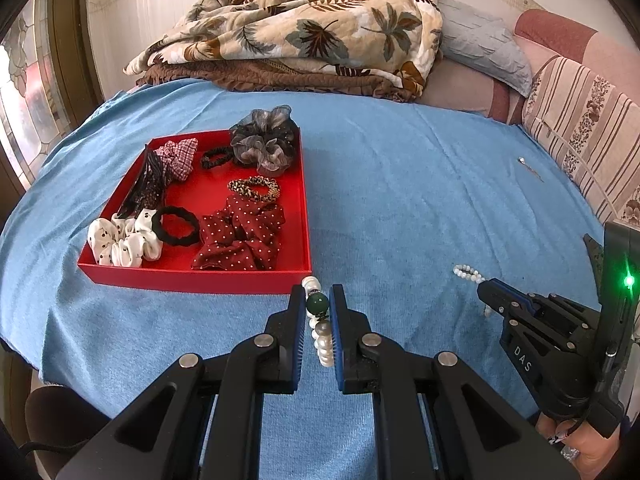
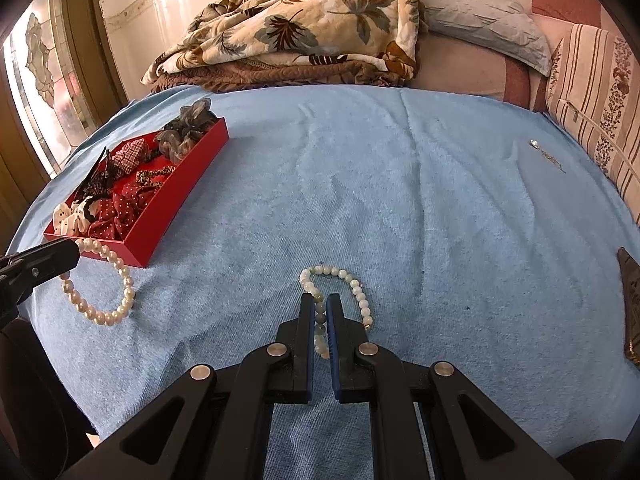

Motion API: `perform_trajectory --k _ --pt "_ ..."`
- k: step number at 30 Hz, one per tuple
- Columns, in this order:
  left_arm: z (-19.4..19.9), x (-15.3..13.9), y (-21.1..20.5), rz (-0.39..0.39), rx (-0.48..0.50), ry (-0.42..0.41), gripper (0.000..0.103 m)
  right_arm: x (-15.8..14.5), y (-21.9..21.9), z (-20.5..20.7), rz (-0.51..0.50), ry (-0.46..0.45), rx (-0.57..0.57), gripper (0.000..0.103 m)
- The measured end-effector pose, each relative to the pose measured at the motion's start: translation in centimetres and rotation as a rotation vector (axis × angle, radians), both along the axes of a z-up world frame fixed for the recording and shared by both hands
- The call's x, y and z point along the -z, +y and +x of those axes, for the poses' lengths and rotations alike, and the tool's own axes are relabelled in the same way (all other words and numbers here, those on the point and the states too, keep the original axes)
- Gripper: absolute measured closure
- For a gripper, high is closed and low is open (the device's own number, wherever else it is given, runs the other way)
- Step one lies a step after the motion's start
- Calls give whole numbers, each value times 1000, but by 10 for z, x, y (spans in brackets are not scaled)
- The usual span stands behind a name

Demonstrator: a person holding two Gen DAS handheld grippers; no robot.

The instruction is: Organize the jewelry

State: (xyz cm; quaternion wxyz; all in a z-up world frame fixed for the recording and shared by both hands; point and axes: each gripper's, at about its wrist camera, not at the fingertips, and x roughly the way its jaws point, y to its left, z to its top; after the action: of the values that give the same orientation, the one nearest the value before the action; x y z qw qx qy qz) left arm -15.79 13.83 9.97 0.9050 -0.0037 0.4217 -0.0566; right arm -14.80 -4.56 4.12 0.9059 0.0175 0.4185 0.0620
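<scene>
The blue towel (image 2: 400, 200) covers the work surface, with folded blankets (image 1: 288, 36) at its 12 o'clock edge. The red tray (image 1: 192, 278) sits at 10 o'clock in the left wrist view, already stocked with scrunchies and hair ties; no bracelet lies in it yet.

Left gripper (image 1: 318, 300): jaws narrow, clamped on the pearl bracelet (image 2: 108, 300), which has one dark green bead. In the right wrist view most of that loop trails on the towel, just beside the tray's near corner.

Right gripper (image 2: 320, 312): jaws almost fully closed, pinching the shell-bead bracelet (image 2: 352, 284). The rest of its loop lies flat on the towel at 12 o'clock from the fingertips.

A small silver pin (image 2: 546, 156) lies at 2 o'clock, well apart from everything else and untouched.

Assessment: both bracelets are gripped but neither is lifted clear, so the step in hand is the pick-up before transfer. The next move calls for raising each loop free of the towel, carrying it over the tray wall towards 10 o'clock, and releasing onto bare red floor. The dangling loops could snag the rim.
</scene>
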Motion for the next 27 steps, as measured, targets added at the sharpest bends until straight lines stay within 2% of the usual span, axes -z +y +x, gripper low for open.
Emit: perform_trajectory --k 27 --pt "3 8 1 -10 3 29 92 12 2 4 -8 39 -6 96"
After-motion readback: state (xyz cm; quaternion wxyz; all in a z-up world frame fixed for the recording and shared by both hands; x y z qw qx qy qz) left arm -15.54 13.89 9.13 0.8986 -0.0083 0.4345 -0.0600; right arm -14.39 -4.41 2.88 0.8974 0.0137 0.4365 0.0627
